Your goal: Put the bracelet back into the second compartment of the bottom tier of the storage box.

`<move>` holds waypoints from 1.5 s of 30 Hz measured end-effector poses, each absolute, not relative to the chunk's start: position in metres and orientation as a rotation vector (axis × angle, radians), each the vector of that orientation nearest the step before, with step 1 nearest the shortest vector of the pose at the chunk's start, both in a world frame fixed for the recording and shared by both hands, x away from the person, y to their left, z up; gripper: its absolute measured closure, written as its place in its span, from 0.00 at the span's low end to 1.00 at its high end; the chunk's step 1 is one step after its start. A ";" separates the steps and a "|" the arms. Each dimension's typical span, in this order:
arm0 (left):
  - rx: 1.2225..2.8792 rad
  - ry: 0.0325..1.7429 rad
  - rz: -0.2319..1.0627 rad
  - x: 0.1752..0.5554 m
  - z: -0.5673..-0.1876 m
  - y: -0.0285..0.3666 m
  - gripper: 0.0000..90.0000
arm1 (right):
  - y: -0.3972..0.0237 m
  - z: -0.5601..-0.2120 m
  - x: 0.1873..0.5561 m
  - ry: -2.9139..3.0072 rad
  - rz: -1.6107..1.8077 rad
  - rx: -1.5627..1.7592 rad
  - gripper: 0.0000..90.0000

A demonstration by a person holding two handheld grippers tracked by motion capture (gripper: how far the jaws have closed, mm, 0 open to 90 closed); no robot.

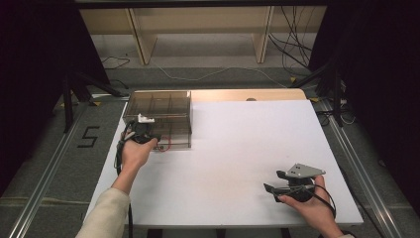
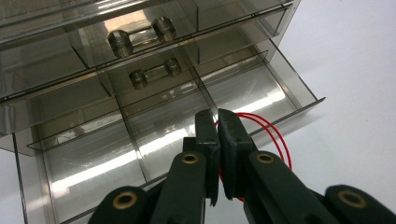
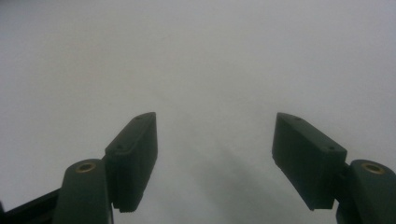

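A smoky see-through drawer cabinet (image 1: 158, 106) stands at the table's back left corner. Its bottom drawer (image 2: 299, 91) is pulled out, and its divided compartments look bare. My left gripper (image 2: 217, 114) hangs over that drawer's front edge, shut on a thin red rubber band (image 2: 275, 137) that loops out to the right of the jaws. From above, the left gripper (image 1: 153, 141) sits at the cabinet's front with the red band (image 1: 167, 144) beside it. My right gripper (image 1: 273, 180) is held low near the front right of the white table (image 1: 247, 139); the right gripper (image 3: 215, 140) is open with nothing between its jaws.
Two shut drawers above the open one show round-ended handles (image 2: 140, 37). Beyond the table stand wooden shelf legs (image 1: 143, 44), with cables (image 1: 292, 49) on the floor. Metal rails (image 1: 44, 178) run along both sides of the table.
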State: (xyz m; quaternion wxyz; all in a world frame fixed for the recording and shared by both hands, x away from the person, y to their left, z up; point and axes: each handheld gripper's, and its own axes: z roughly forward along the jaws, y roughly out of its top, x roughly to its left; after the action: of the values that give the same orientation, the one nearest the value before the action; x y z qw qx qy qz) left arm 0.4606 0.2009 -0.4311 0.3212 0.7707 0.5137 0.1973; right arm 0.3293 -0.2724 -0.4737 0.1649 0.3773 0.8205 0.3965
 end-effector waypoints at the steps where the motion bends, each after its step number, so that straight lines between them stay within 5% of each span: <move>1: 2.028 1.349 0.519 0.461 -0.431 0.201 0.97 | -0.272 -0.474 0.329 2.338 1.130 1.076 0.35; 45: 2.005 1.391 0.557 0.479 -0.433 0.206 0.97 | -0.273 -0.474 0.329 2.338 1.127 1.075 0.35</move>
State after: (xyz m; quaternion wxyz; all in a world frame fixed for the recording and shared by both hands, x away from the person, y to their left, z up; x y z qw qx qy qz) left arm 0.4787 0.2058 -0.4331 0.3137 0.7607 0.5275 0.2113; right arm 0.3293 -0.2730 -0.4737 0.1655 0.3774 0.8208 0.3956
